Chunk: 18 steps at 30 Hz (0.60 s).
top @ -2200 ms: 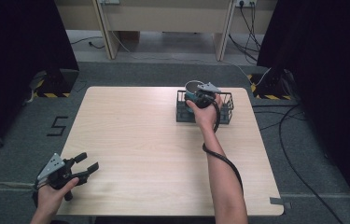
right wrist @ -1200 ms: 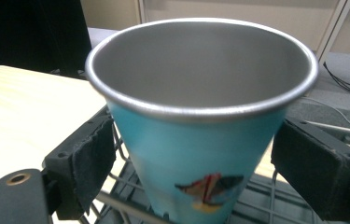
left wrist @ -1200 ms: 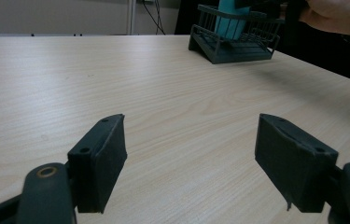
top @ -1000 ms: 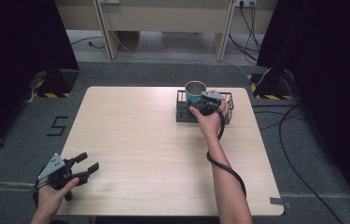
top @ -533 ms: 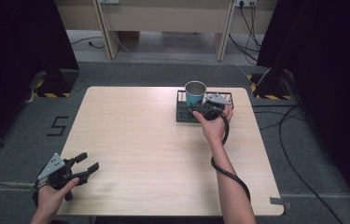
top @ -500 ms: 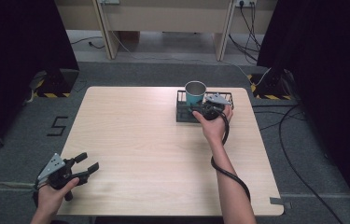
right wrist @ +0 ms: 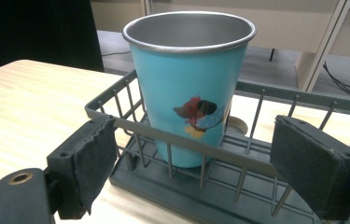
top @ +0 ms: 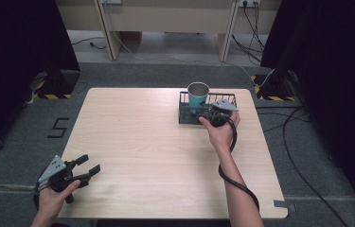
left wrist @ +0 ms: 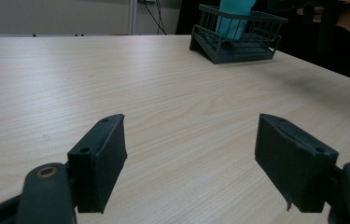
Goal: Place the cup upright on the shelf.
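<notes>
A teal metal cup (top: 197, 94) (right wrist: 189, 84) with a cartoon print stands upright in the left end of a dark wire basket (top: 184, 115) (right wrist: 266, 98) at the table's far right. My right gripper (top: 207, 112) (right wrist: 196, 165) is open just in front of the basket's near rim, its jaws empty and apart from the cup. My left gripper (top: 90, 164) (left wrist: 200, 154) is open at the table's near left corner, holding nothing. Seen from the left gripper, the basket (left wrist: 252, 49) and cup (left wrist: 235, 21) are far across the table.
The light wooden table (top: 151, 156) is bare between the two grippers. A black cable (top: 234, 177) trails from the right gripper along the forearm. Cables (top: 307, 175) lie on the grey floor to the right.
The right gripper let go of the cup in the basket and drew back toward the person, jaws open. The left gripper has stayed still.
</notes>
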### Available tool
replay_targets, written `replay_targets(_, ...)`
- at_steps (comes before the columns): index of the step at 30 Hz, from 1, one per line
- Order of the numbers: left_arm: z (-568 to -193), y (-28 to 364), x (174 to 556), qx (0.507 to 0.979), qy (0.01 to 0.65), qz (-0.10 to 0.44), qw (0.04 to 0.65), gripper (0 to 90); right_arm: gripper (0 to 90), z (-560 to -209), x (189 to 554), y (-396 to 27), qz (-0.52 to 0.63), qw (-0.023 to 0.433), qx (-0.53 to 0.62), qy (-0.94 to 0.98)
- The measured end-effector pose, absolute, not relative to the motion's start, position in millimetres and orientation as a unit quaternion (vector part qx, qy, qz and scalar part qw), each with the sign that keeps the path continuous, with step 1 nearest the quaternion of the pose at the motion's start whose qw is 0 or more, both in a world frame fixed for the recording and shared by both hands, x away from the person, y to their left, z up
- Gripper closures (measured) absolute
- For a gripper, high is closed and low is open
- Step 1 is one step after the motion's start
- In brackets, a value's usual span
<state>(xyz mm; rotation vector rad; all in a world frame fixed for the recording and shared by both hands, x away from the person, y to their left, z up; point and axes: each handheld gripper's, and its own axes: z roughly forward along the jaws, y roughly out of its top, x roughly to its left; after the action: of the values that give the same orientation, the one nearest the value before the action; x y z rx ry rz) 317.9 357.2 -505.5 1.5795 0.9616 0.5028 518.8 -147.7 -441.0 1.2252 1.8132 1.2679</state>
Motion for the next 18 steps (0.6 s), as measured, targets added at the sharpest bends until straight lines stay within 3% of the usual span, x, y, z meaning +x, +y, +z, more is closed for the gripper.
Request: replay_targets(18,-506,357,318,0.674,0.411,0.215,0.574,24.1,15.9,-443,493,-165,0.483,0.297,0.469,0.677)
